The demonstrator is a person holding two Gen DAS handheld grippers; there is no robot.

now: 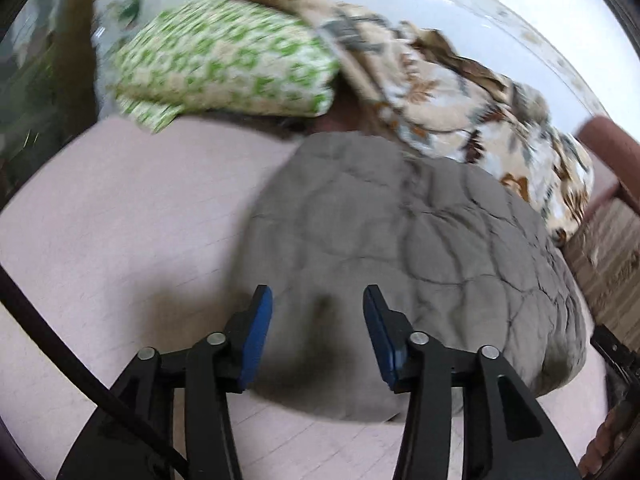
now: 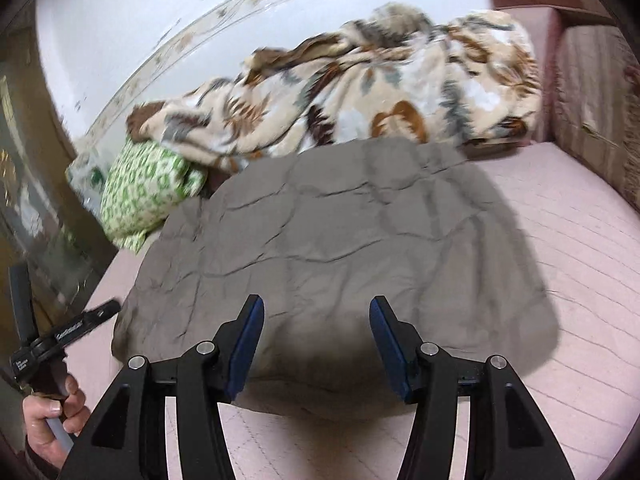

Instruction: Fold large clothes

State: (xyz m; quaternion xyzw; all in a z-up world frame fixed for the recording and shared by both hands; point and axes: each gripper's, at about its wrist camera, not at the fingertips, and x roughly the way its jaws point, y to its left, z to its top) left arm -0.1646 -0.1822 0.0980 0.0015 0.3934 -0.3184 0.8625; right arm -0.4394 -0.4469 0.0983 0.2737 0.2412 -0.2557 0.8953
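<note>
Grey quilted padded clothing [image 1: 404,248], folded into a broad rounded bundle, is seen lying flat on the pale pink quilted bed cover [image 1: 120,216]; in the right wrist view the same garment [image 2: 328,248] is spread across the middle of the bed [image 2: 580,280]. Both pictures are smeared by motion blur.

The left tongs [image 1: 318,326] are held above the near edge of the garment with the blue pads apart, and nothing is gripped between them. The right tongs [image 2: 316,344] are likewise held open over the garment's near edge, with no cloth pinched between the pads. Whether either pair touches the fabric cannot be told.

Behind the garment, a rumpled beige blanket with brown and grey leaf patterns [image 2: 380,100] is piled along the white wall [image 2: 120,20]. A green-and-cream patterned pillow [image 1: 224,64] is lodged beside it, partly under the blanket's end. A dusty pink upholstered bed end [image 2: 532,4] is seen at the far right corner.

At the lower left of the right wrist view, the handle of the other tool is clasped by a hand [image 2: 52,420].
</note>
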